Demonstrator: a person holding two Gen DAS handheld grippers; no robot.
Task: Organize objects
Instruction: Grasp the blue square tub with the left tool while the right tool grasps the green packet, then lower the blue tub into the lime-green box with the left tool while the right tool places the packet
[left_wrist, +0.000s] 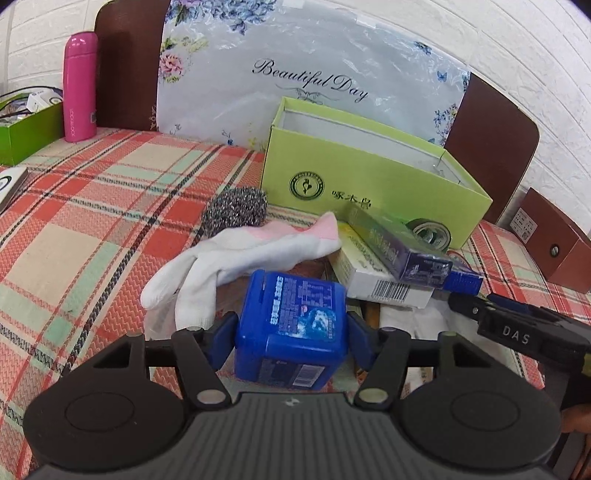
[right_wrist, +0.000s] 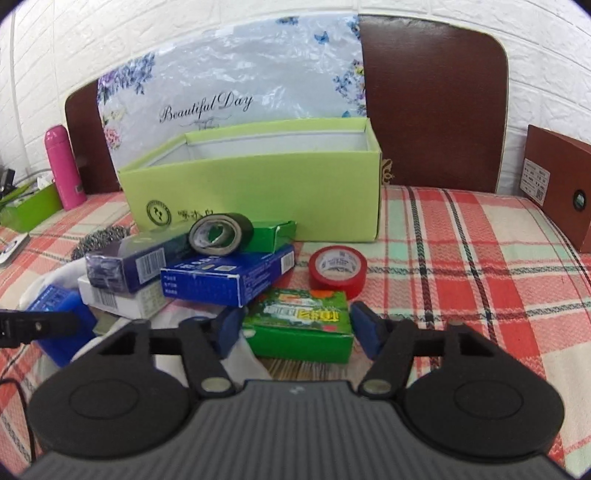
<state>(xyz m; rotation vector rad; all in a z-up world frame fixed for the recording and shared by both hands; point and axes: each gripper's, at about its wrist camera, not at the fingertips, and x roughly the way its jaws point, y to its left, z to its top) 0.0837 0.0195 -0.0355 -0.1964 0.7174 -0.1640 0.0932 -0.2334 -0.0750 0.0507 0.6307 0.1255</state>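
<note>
Left gripper (left_wrist: 291, 328): I have it clamped on the blue plastic tub (left_wrist: 291, 325), pads pressed to both its sides.
Right gripper (right_wrist: 295, 328): its pads straddle the green packet (right_wrist: 301, 325); I see a thin gap at each side, so I judge it not yet gripped.
Slip risk: the tub is smooth; a tilt on lifting could let it twist out.
Snag risk: the white glove (left_wrist: 221, 266) lies just ahead of the left jaws and could drag along.
Pile risk: the black tape roll (right_wrist: 221, 233) leans on stacked cartons ahead of the right jaws; a nudge would roll it off.
Lime-green box (right_wrist: 258, 192): beyond both jaws, open; what I see of its inside is empty.
</note>
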